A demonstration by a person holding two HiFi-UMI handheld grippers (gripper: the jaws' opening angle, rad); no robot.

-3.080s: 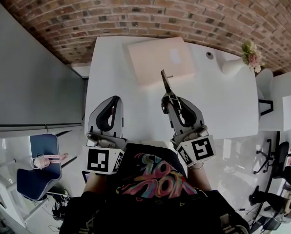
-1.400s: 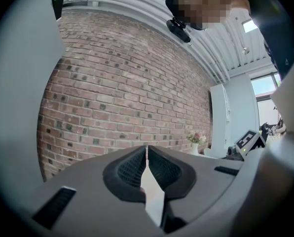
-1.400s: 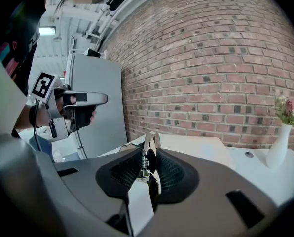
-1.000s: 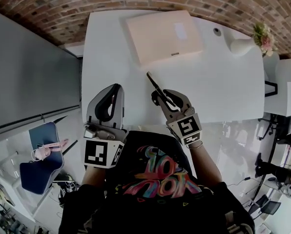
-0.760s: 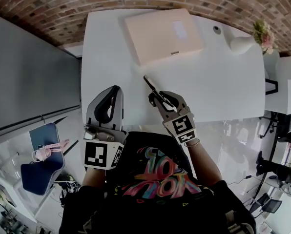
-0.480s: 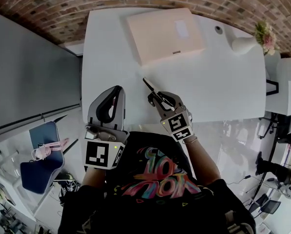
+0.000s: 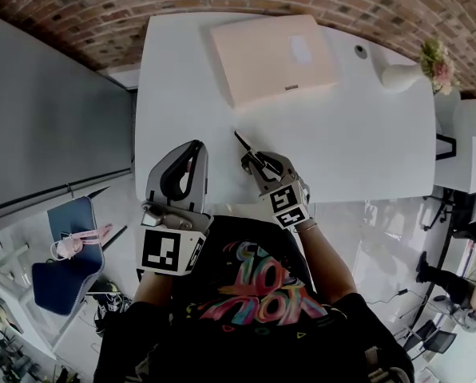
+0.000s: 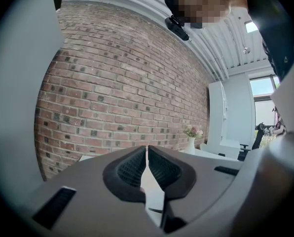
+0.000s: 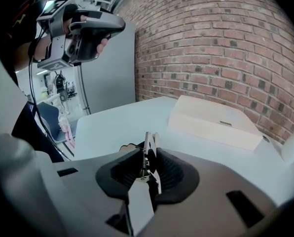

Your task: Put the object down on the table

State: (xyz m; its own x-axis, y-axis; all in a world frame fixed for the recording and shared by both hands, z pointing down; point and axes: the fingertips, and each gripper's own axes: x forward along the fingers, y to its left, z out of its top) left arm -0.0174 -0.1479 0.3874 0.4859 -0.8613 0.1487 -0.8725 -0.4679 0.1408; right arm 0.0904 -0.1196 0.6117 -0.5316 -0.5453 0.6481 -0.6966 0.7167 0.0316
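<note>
A slim metal tool like small pliers (image 7: 243, 144) sticks out of my right gripper (image 7: 257, 164), pointing away and to the left over the near part of the white table (image 7: 366, 142). In the right gripper view the tool's (image 9: 149, 144) metal tips and spring show between the black pads, and the right gripper (image 9: 147, 171) is shut on it. I cannot tell whether the tool touches the table. My left gripper (image 7: 182, 170) hovers at the table's near left edge. In its own view the left gripper (image 8: 147, 163) is shut with nothing in it.
A flat pale pink box (image 7: 274, 57) lies at the far middle of the table. A white vase with flowers (image 7: 428, 61) stands at the far right corner, with a small round thing (image 7: 360, 52) beside it. A brick wall runs behind; a grey panel stands left.
My right gripper has drawn back toward the table's near edge with the tool, which has swung to point more to the left. The left gripper has hardly moved.
</note>
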